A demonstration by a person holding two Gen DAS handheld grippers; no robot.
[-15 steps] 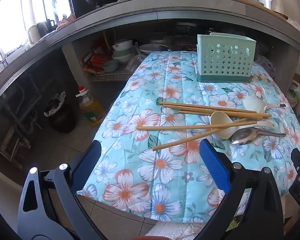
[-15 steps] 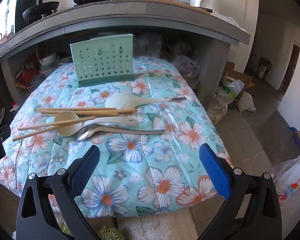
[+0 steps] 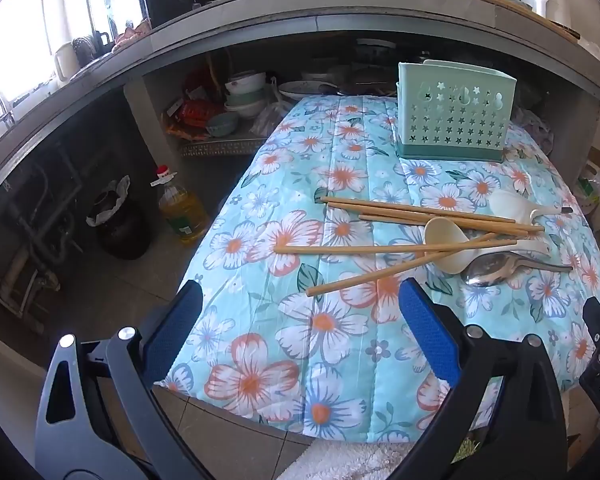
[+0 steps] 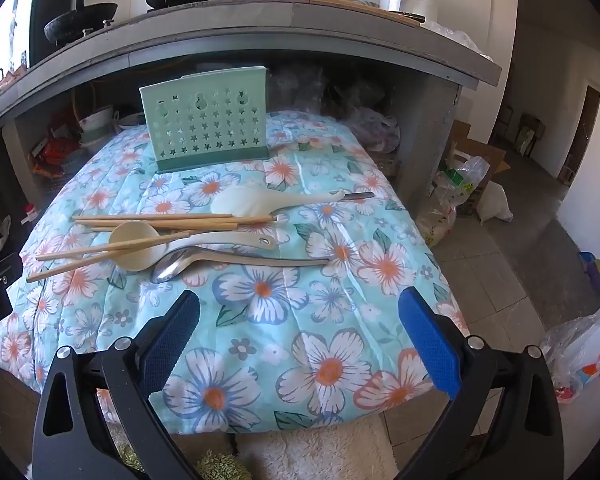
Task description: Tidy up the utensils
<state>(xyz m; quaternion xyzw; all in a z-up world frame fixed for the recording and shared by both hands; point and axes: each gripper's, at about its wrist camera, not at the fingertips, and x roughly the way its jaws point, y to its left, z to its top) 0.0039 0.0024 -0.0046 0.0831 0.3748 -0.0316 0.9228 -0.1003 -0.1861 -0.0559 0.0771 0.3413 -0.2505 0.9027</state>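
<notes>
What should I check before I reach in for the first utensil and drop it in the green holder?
1. Left gripper open and empty: ok.
2. Right gripper open and empty: ok.
3. Green holder upright at the far end of the floral cloth: ok.
4. Holder's compartments free to take utensils: cannot tell, the inside is hidden from both views.
5. Utensils separated for a clean single grab: not ok; the chopsticks cross over the cream ladle, and the metal spoon lies against its handle.
6. White rice paddle reachable: ok, its handle lies clear of the pile, though chopstick tips end at its scoop.
</notes>
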